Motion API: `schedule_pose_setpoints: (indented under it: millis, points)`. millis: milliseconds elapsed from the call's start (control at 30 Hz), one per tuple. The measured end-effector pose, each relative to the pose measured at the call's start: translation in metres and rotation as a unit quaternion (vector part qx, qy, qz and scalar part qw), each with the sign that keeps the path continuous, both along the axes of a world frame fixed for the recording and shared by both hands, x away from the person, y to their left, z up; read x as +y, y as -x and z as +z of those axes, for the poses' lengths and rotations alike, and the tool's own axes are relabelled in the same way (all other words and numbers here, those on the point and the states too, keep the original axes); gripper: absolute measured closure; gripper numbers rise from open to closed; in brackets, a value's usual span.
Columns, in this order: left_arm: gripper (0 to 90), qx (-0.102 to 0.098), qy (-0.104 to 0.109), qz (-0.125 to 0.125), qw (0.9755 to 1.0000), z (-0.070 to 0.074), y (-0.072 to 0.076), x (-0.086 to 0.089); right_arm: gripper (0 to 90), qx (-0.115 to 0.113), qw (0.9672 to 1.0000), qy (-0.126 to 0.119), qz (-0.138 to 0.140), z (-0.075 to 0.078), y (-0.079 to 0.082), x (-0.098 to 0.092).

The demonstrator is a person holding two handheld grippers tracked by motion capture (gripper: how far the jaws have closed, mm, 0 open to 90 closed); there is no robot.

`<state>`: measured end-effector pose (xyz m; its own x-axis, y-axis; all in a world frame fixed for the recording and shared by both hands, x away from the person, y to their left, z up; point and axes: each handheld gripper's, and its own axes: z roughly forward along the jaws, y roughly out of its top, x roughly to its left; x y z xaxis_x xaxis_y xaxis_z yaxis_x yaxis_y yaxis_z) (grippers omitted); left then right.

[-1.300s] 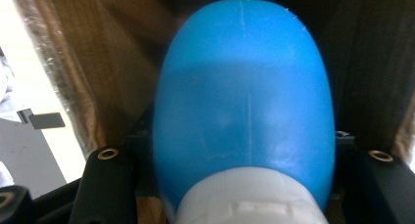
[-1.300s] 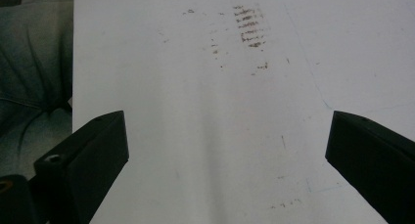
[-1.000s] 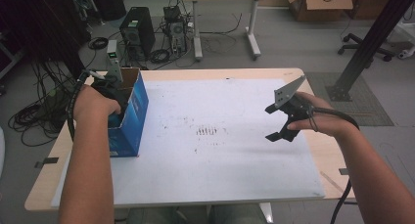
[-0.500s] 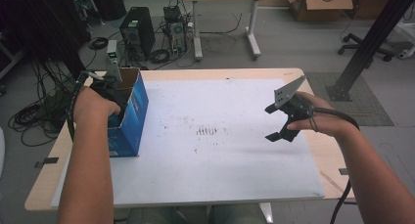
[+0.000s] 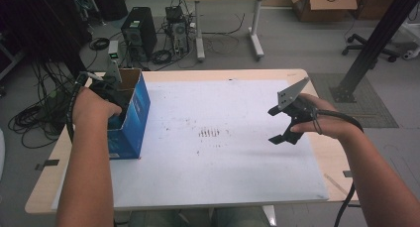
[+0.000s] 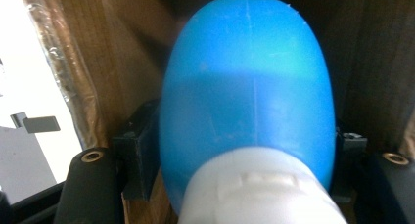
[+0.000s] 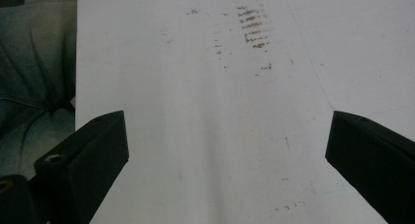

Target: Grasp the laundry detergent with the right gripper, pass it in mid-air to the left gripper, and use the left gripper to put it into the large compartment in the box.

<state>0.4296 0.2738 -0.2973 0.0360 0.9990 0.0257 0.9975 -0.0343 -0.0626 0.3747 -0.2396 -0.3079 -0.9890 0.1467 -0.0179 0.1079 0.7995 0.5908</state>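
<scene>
Position: my left gripper inside blue box at left table edge | jaws just opening, blue bottle between them | my right gripper wide, holding nothing, over white sheet.

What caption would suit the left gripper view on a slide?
Inside a cardboard box, the left gripper has a blue bottle with a white cap between its jaws, which have just been opening.

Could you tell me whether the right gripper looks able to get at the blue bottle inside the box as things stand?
Probably not: the blue bottle lies deep in the blue box, where the left gripper already fills the opening, while the right gripper hangs open across the table.
</scene>
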Motion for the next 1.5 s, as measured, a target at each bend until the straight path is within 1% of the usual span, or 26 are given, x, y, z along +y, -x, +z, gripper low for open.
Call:
schedule_pose_setpoints:
  millis: [167, 300, 367, 433, 500, 767, 833, 900, 967, 1067, 1133, 1233, 1300, 1400, 1500]
  points:
    - [31.3, 0.000, -0.001, -0.001, 1.0000, 0.006, 0.001, -0.001, 2.5, 0.000, 1.0000, 0.000, 0.002, 0.000, 0.000, 0.001]
    - [30.6, -0.005, 0.001, -0.002, 1.0000, 0.012, 0.003, -0.002, 2.5, 0.000, 1.0000, -0.001, 0.002, 0.000, 0.001, 0.001]
    - [29.7, -0.010, -0.003, -0.003, 0.9999, 0.016, 0.004, -0.001, 2.5, -0.002, 1.0000, -0.002, 0.002, 0.001, 0.001, 0.000]
    - [29.3, -0.013, -0.002, -0.003, 0.9999, 0.019, 0.005, -0.001, 2.5, -0.004, 1.0000, -0.002, 0.002, 0.001, 0.001, 0.000]
    - [29.1, -0.015, -0.002, -0.004, 0.9999, 0.022, 0.007, -0.001, 2.4, -0.005, 1.0000, -0.008, 0.001, 0.002, 0.001, -0.001]
    - [25.2, -0.019, -0.004, -0.004, 0.9998, 0.032, 0.011, -0.003, 2.4, -0.007, 0.9999, -0.011, 0.003, 0.004, 0.003, -0.001]
    - [23.9, -0.021, -0.002, -0.005, 0.9998, 0.035, 0.012, -0.004, 2.5, -0.008, 0.9999, -0.011, 0.003, 0.004, 0.004, -0.001]
    - [22.0, -0.020, 0.001, -0.008, 0.9998, 0.037, 0.013, -0.006, 2.4, -0.009, 0.9999, -0.012, 0.004, 0.005, 0.004, -0.002]
    - [19.3, -0.014, 0.001, -0.012, 0.9998, 0.039, 0.014, -0.007, 2.4, -0.010, 0.9999, -0.012, 0.004, 0.007, 0.005, -0.002]
    - [14.9, -0.004, -0.009, -0.022, 0.9997, 0.042, 0.015, -0.011, 2.5, -0.011, 0.9998, -0.013, 0.005, 0.008, 0.006, -0.003]
    - [13.3, -0.007, -0.010, -0.025, 0.9996, 0.044, 0.017, -0.013, 2.4, -0.013, 0.9998, -0.014, 0.006, 0.009, 0.007, -0.004]
    - [7.9, -0.004, -0.020, -0.031, 0.9993, 0.048, 0.018, -0.016, 2.4, -0.014, 0.9998, -0.015, 0.007, 0.011, 0.008, -0.005]
    - [4.5, -0.009, -0.024, -0.030, 0.9992, 0.051, 0.020, -0.018, 2.4, -0.016, 0.9997, -0.016, 0.007, 0.012, 0.009, -0.006]
    - [1.3, -0.011, -0.026, -0.034, 0.9990, 0.057, 0.024, -0.021, 2.5, -0.018, 0.9997, -0.017, 0.008, 0.013, 0.011, -0.007]
    - [0.2, -0.016, -0.028, -0.039, 0.9987, 0.063, 0.027, -0.025, 2.5, -0.020, 0.9996, -0.018, 0.009, 0.014, 0.012, -0.008]
